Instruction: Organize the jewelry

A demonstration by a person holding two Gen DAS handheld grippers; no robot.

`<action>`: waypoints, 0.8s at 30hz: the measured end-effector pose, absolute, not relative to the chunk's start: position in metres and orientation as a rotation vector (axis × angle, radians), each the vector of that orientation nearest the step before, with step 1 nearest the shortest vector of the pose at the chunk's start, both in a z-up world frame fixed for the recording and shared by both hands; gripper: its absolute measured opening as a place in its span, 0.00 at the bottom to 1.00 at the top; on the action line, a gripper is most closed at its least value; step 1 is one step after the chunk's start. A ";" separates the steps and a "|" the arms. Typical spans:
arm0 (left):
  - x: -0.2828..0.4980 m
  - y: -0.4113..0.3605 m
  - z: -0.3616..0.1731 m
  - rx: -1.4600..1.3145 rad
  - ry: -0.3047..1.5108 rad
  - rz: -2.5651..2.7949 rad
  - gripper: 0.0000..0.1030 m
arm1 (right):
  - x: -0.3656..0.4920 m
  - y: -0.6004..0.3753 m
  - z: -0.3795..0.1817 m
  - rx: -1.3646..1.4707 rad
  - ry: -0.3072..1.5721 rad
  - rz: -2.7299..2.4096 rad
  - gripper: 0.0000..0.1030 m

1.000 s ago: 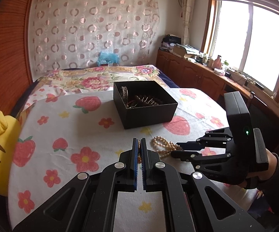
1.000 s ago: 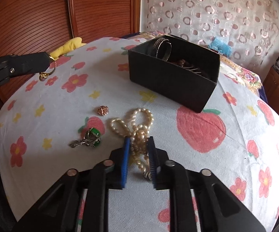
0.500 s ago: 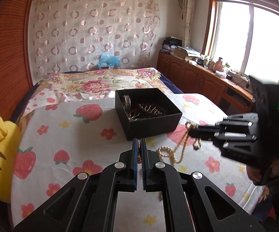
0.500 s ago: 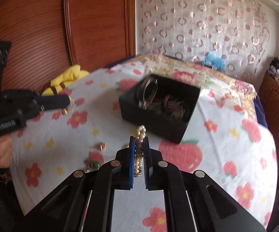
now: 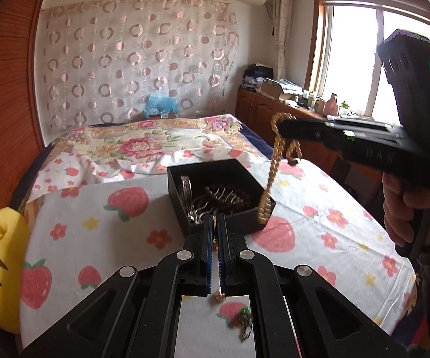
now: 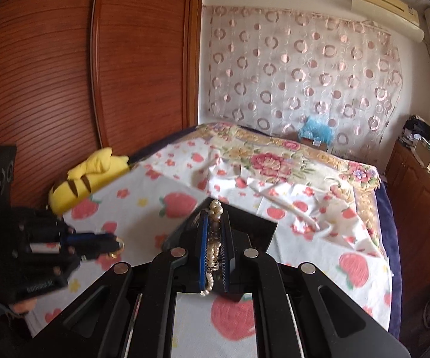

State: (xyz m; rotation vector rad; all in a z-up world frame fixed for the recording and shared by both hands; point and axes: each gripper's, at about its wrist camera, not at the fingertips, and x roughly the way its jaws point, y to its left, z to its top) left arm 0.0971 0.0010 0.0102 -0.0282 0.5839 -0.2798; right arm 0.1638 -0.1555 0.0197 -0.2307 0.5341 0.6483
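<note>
Right hand-held gripper (image 6: 214,235) clamping pearl necklace (image 5: 270,176), strand hanging vertically

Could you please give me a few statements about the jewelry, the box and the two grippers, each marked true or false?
1. The right gripper is shut on the pearl necklace. True.
2. The pearl necklace lies flat on the tablecloth. False: it hangs in the air from the gripper.
3. The black box is empty. False: it already holds bracelets and dark beads.
4. The left gripper pinches a small gold ring. True.
5. A green pendant rests on the tablecloth. True.
6. The box has its lid on. False: it is open-topped.
</note>
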 end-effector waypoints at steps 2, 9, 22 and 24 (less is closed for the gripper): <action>0.102 -0.001 0.014 -0.024 0.578 -0.281 0.02 | 0.169 -0.154 0.024 -0.227 0.527 0.643 0.09; 0.121 -0.006 0.021 -0.005 0.566 -0.275 0.02 | 0.198 -0.151 0.012 -0.219 0.576 0.619 0.10; 0.163 -0.018 0.011 0.016 0.625 -0.264 0.02 | 0.216 -0.168 -0.043 -0.165 0.693 0.594 0.28; 0.169 -0.021 0.010 0.022 0.629 -0.265 0.02 | 0.215 -0.173 -0.046 -0.165 0.696 0.590 0.28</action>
